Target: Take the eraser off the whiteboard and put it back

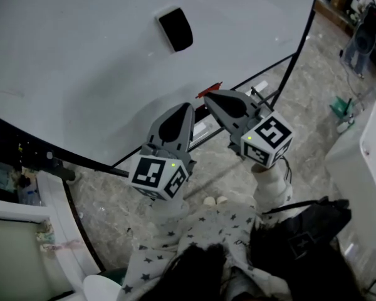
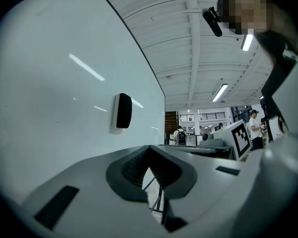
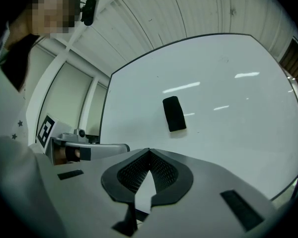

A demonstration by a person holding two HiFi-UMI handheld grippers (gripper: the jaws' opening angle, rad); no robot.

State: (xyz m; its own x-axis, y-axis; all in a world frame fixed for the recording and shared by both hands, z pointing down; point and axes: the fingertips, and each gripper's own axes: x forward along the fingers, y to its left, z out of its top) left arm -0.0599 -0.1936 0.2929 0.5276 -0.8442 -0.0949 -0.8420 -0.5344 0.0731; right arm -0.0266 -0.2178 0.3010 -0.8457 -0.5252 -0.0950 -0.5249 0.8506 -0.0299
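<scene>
1. Head view: the black rectangular eraser (image 1: pixel 175 29) clings to the white whiteboard (image 1: pixel 81 61), well above the left hand-held gripper (image 1: pixel 189 107) and right hand-held gripper (image 1: pixel 208 97).
2. Left gripper view: jaws together, empty.
3. Right gripper view: jaws also together and empty. Reaching without opening them would probably knock the eraser off.

A large white whiteboard with a thin black frame (image 1: pixel 81 68) fills the upper left of the head view. A black rectangular felt eraser (image 1: pixel 175 29) sticks to its surface, tilted and well apart from both grippers. The grey left gripper (image 1: pixel 189 106) and the grey right gripper (image 1: pixel 207 97) lie side by side below the eraser, each carrying a cube with square black-and-white markers, each with its jaws drawn together to a point. Their tips are near the board's lower edge. Grey marbled floor (image 1: pixel 313 99) shows on the right. A white star-patterned sleeve (image 1: pixel 194 227) sits at the bottom.
</scene>
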